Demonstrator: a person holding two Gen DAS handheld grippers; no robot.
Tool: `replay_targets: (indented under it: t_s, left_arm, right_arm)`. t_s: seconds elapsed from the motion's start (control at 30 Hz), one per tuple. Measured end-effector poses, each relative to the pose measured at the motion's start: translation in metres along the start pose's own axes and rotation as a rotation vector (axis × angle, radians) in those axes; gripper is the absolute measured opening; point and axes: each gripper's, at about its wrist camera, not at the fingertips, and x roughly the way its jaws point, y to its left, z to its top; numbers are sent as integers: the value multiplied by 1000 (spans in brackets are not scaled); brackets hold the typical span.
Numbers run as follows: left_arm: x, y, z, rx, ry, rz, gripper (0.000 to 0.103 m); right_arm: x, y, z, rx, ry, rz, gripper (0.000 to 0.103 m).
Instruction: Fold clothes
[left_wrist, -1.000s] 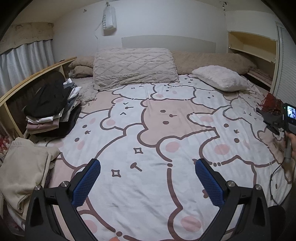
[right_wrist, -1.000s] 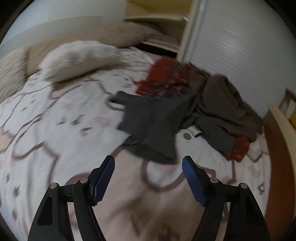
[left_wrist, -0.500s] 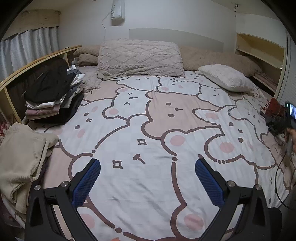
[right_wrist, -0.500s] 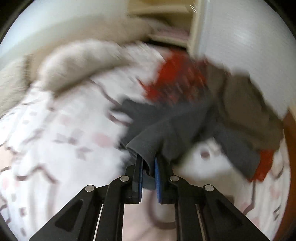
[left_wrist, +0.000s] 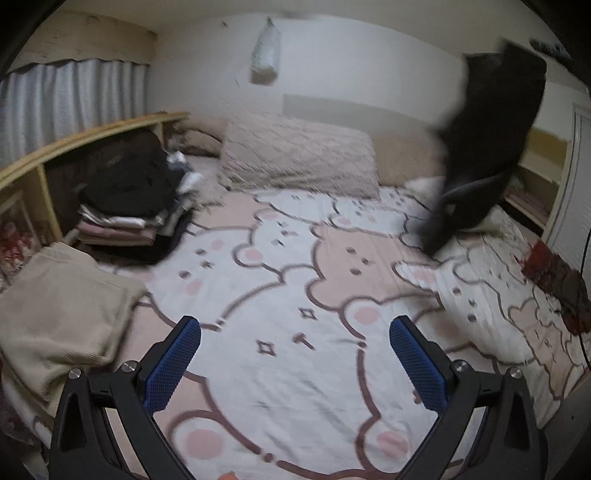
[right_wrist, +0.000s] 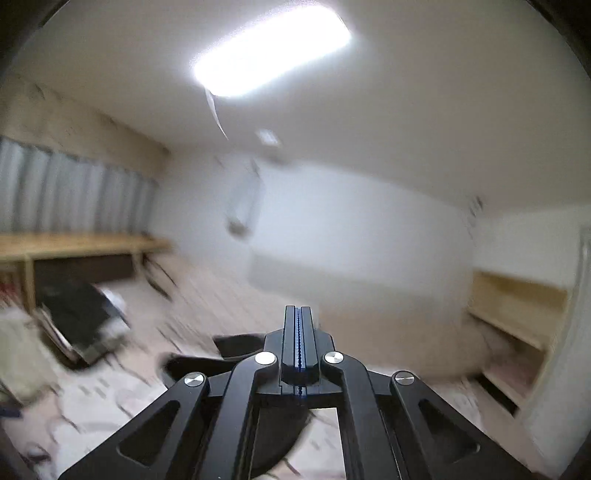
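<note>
A bear-print bedsheet (left_wrist: 295, 369) fills the blurred bedroom. The raised right gripper (right_wrist: 298, 332), pads pressed together, grips a dark garment (left_wrist: 480, 147), mostly hidden below it. The left gripper (left_wrist: 295, 362) hovers wide apart, empty.

Clothes stack (left_wrist: 129, 206) left on bed (left_wrist: 295, 295), pillow (left_wrist: 299, 162) behind, garment (left_wrist: 480, 147) hanging right

Between my left fingers (left_wrist: 173, 365) — blue-padded — I see a white bedsheet (left_wrist: 295, 369) printed with pink bears outlined in brown. Beyond the right finger hangs a dark grey garment (left_wrist: 480, 147); left of them, a beige knit (left_wrist: 55, 314).
</note>
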Motion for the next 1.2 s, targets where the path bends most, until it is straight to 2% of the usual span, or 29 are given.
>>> replay_targets:
  t_s: [0.1, 0.3, 0.43, 0.57, 0.7, 0.97, 1.0, 1.03, 1.07, 1.1, 1.2]
  left_arm:
    - [-20, 21, 6, -16, -46, 30, 103]
    - [-35, 58, 0, -34, -54, 77, 103]
    - [-29, 72, -8, -70, -30, 87, 103]
    - [-23, 75, -16, -93, -12, 84, 103]
    - [-20, 77, -21, -84, -4, 88, 103]
    - [-16, 99, -24, -101, 1, 98, 103]
    - [-16, 103, -24, -102, 2, 102, 103]
    - [-15, 107, -24, -104, 2, 106, 103]
    - [-15, 111, -23, -105, 3, 108, 103]
    - [-14, 115, -23, -106, 4, 109, 103]
    - [-12, 125, -21, -105, 6, 113, 103]
  right_arm:
    - [3, 20, 7, 30, 9, 56, 0]
    - [48, 47, -106, 5, 313, 19, 0]
    - [63, 76, -196, 31, 531, 101, 0]
    - [76, 139, -252, 103, 649, 301, 0]
    - [95, 203, -268, 124, 683, 451, 0]
    - [159, 332, -264, 137, 749, 675, 0]
    - [165, 342, -263, 134, 753, 688, 11]
    - [171, 355, -264, 126, 759, 698, 28]
    - [177, 367, -264, 118, 764, 709, 77]
    - [180, 378, -268, 84, 770, 708, 89]
    - [187, 411, -281, -20, 784, 707, 89]
